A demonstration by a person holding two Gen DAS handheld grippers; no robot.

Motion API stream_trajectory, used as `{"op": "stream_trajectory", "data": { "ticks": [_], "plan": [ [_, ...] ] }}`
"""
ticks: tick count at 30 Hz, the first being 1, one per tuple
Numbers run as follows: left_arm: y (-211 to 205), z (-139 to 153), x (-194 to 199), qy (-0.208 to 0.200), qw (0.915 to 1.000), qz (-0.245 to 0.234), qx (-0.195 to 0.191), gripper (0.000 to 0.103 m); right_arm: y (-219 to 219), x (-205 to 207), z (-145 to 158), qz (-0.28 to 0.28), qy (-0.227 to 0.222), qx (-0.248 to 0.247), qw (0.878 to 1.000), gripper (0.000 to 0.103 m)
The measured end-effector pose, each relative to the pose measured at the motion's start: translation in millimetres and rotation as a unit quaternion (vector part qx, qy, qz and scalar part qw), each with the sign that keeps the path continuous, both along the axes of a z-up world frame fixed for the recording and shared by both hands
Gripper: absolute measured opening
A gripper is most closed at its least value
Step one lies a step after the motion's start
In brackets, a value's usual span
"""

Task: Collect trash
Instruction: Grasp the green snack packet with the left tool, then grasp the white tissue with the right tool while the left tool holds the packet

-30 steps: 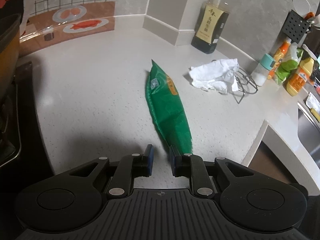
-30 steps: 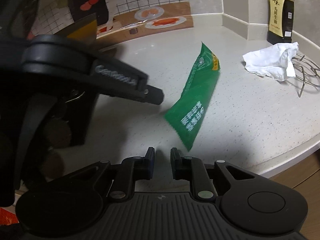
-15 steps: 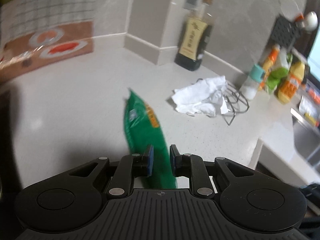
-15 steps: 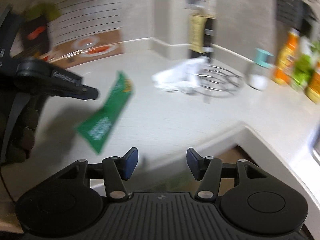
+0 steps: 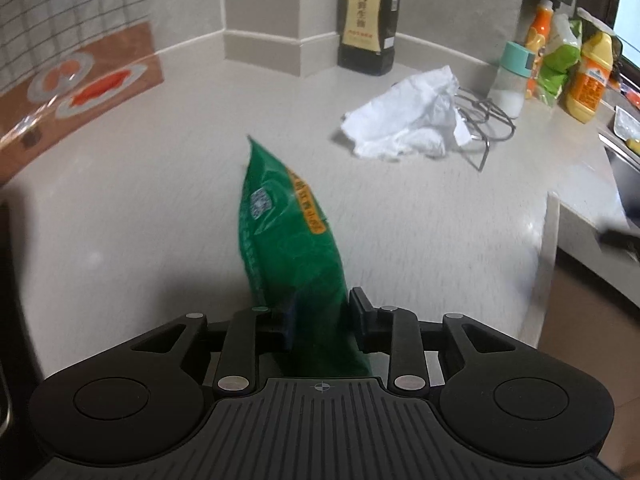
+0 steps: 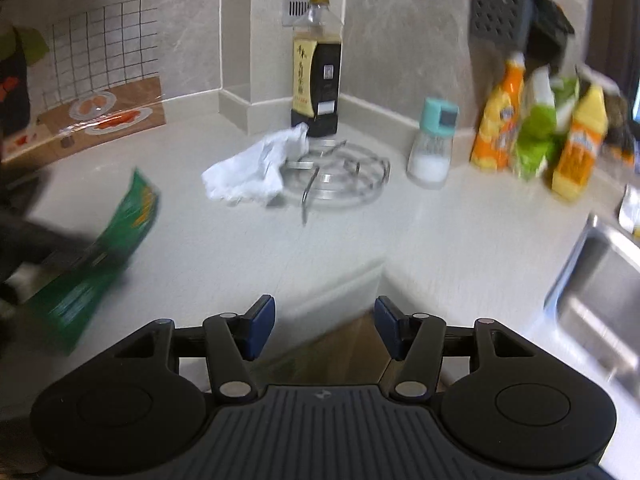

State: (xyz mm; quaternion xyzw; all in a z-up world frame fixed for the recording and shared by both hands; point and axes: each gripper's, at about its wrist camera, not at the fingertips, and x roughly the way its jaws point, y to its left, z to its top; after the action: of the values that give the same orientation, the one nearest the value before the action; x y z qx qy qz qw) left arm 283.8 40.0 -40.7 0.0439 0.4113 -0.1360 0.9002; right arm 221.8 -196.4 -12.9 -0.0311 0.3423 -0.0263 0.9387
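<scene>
while one green packet [image 5: 292, 248] sits between just-parted left fingers [image 5: 362, 312], right fingers [image 6: 260, 322] apart, empty; one tissue [image 6: 252, 172].

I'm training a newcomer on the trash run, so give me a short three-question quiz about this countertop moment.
1. True or false: the green packet is lying under the crumpled white tissue.
2. What stands just behind the tissue, by the wall? A) dark sauce bottle B) yellow bottle C) teal-capped shaker
3. What is between the fingers of the right gripper?

Key
1. False: they lie apart on the counter.
2. A.
3. Nothing. Its jaws have just been opening and are empty.
</scene>
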Motion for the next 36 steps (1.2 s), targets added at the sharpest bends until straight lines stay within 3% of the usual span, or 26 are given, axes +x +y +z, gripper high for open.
{"op": "stream_trajectory", "data": {
  "ticks": [5, 9, 12, 14, 16, 18, 22, 27, 31, 36],
  "plan": [
    [24.5, 1.2, -24.3, 0.015, 0.999, 0.026, -0.034, 0.033, 17.4, 54.3, 10.7, 0.036, -0.04, -0.03, 0.998, 0.075],
    [37.2, 1.3, -41.4, 0.017, 0.997, 0.045, -0.061, 0.032, 34.9, 112.1, 8.9, 0.088, -0.037, -0.016, 0.995, 0.076],
    [41.8, 1.6, -49.4, 0.018, 0.9957, 0.058, -0.071, 0.033, 53.6, 150.1, -0.8, 0.097, -0.036, -0.038, 0.994, 0.074],
    [45.7, 2.7, -54.4, 0.017, 0.9947, 0.065, -0.078, 0.032, 64.1, 172.2, -9.1, 0.093, -0.028, -0.064, 0.993, 0.062],
    [48.3, 4.9, -57.6, 0.015, 0.9941, 0.067, -0.085, 0.031, 69.5, 191.4, -16.9, 0.093, 0.001, -0.069, 0.993, 0.029],
    [50.3, 8.3, -59.0, 0.011, 0.9937, 0.066, -0.09, 0.031, 68.1, 197.7, -17.7, 0.09, 0.021, -0.047, 0.995, 0.003],
    [52.4, 13.2, -52.2, 0.003, 0.9933, 0.061, -0.098, 0.031, 64.5, 168.7, -1.9, 0.116, 0.016, 0.022, 0.993, 0.003],
    [44.2, 5.9, -40.4, 0.011, 0.9971, 0.046, -0.06, 0.032, 60.6, 112.7, 5.3, 0.143, 0.034, 0.084, 0.986, 0.003],
    [41.9, 0.4, -39.3, 0.013, 0.9981, 0.044, -0.042, 0.035, 58.0, 66.5, -4.7, 0.146, 0.047, 0.092, 0.984, 0.003],
    [40.6, -1.1, -38.5, 0.02, 0.9988, 0.033, -0.031, 0.035, 56.9, 27.8, -22.6, 0.125, 0.062, 0.056, 0.989, 0.007]
  ]
}}
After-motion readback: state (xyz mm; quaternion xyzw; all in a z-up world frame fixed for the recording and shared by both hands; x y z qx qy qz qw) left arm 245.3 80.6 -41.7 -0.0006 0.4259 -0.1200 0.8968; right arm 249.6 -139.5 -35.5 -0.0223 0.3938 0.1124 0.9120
